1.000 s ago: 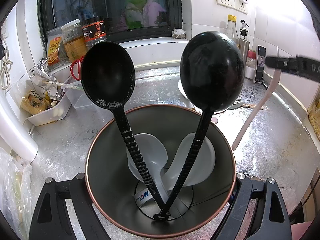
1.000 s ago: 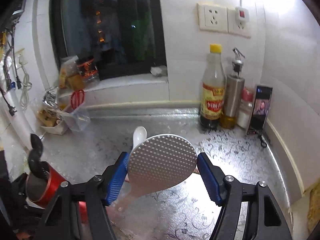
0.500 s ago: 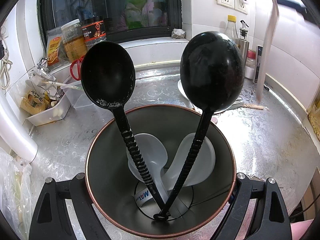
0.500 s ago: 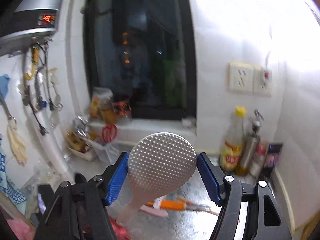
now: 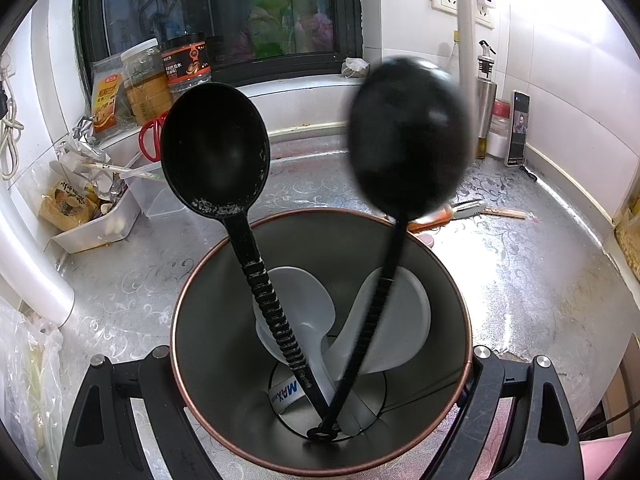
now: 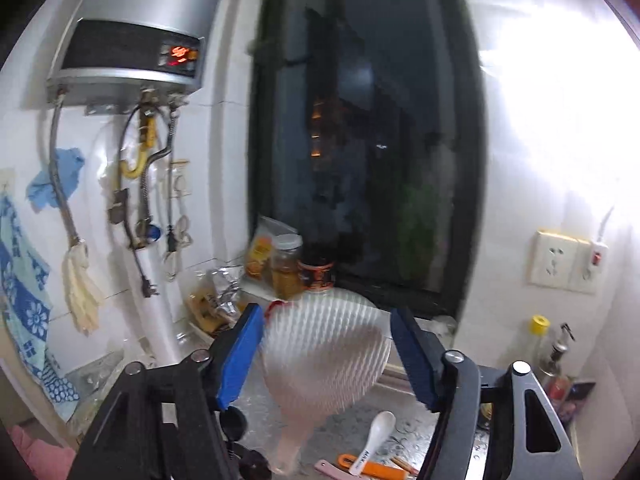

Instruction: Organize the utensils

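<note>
**Spotter:** What have you got on the left side?

**Operator:** My left gripper (image 5: 320, 376) is clamped on the metal holder (image 5: 208, 320), one finger on each flank of it, down at the bottom of the left wrist view. Inside it I see two black ladles, handles down. The left ladle (image 5: 214, 148) faces me with its bowl open; the right ladle (image 5: 408, 140) shows its rounded back and is blurred. Two white spoons (image 5: 304, 304) lie lower down in the holder, behind the ladle handles.

**Spotter:** And the right?

**Operator:** My right gripper (image 6: 326, 356) has the white rice paddle (image 6: 324, 352) between its blue pads (image 6: 240, 356). The jaws are closing. The paddle's dimpled head fills most of the gap and its handle hangs down below. I see a sliver of space on each side, so I cannot tell that the pads actually press it. The whole head is smeared with blur.

**Spotter:** Does the paddle show from the left camera?

**Operator:** Only a pale strip running down from the top edge, just right of the blurred ladle.

**Spotter:** Anything loose on the counter?

**Operator:** Below the paddle, on the silver countertop (image 6: 400, 416), lies a small white spoon (image 6: 378, 436), next to an orange peeler (image 6: 372, 466). Well apart from the holder.
</note>
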Available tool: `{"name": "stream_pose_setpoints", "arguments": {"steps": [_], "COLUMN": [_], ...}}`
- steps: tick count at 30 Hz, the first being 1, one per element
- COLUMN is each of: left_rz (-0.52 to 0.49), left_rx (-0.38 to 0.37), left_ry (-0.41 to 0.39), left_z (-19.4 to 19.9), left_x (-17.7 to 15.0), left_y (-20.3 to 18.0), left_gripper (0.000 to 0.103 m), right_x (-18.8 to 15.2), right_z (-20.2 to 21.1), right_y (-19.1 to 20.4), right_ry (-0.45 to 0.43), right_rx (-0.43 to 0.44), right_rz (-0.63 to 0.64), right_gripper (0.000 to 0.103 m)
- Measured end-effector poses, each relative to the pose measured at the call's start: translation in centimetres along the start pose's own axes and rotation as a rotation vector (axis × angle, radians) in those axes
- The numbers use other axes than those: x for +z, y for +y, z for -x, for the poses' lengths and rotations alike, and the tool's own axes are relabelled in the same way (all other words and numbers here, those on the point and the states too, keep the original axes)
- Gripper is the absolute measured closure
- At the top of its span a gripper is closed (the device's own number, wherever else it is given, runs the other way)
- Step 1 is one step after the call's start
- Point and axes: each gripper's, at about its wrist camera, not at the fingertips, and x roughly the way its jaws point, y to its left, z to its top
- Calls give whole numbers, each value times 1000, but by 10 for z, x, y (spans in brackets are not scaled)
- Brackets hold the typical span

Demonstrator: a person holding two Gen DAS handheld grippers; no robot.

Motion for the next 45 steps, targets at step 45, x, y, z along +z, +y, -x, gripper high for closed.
{"name": "stream_pose_setpoints", "arguments": {"steps": [45], "left_rz": [182], "left_rx": [174], "left_ry": [17], "left_z": [17], "left_x": [-27], "left_y": [47], "left_gripper": [13], "right_x": [-240], "right_z": [-214], "right_y": [43], "right_ry": [892], "right_rx": [349], "right_rz": [262], "right_gripper": [31]}}
